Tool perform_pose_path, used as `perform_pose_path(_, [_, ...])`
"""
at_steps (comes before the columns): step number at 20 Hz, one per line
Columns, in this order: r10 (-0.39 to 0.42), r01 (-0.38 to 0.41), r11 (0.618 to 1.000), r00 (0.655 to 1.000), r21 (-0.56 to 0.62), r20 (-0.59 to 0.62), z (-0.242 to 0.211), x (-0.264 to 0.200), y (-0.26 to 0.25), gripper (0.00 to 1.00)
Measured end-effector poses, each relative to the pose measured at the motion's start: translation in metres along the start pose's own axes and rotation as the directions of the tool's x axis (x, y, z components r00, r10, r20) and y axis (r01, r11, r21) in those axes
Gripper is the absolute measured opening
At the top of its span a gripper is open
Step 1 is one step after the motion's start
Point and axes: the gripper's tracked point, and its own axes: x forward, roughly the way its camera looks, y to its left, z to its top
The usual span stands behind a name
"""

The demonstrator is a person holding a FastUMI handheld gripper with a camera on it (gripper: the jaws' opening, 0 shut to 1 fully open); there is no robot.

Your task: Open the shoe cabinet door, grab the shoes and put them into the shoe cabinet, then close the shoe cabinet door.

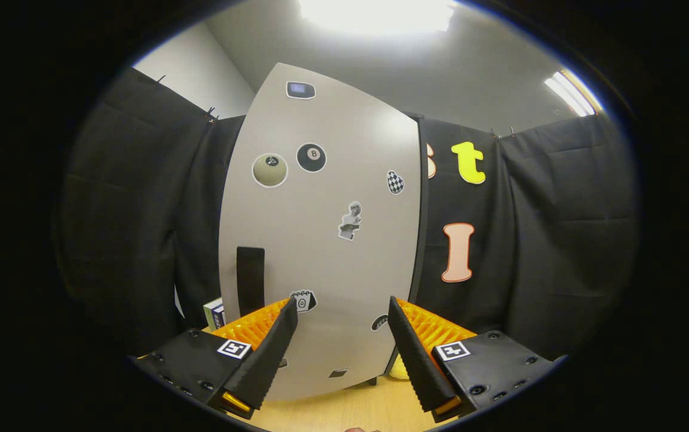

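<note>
A tall pale grey shoe cabinet [320,228] stands straight ahead of me, its door shut and dotted with several stickers. A dark vertical handle [250,279] sits on the door's lower left part, just beyond my left finger. My gripper [342,318] is open, with nothing between the fingers, and the door's lower part shows through the gap. A bit of something yellow [400,367] peeks out at the cabinet's lower right corner, behind my right finger; what it is I cannot tell.
Black cloth walls [548,240] close the booth on both sides and behind the cabinet. A small white and blue box [215,312] stands left of the cabinet's base. A light wooden surface [344,408] lies under the fingers.
</note>
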Motion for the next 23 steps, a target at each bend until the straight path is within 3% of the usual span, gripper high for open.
perform_pose_path(23, [0.149,-0.148,0.988,0.989,0.032,-0.015,-0.020,-0.022,0.031,0.98])
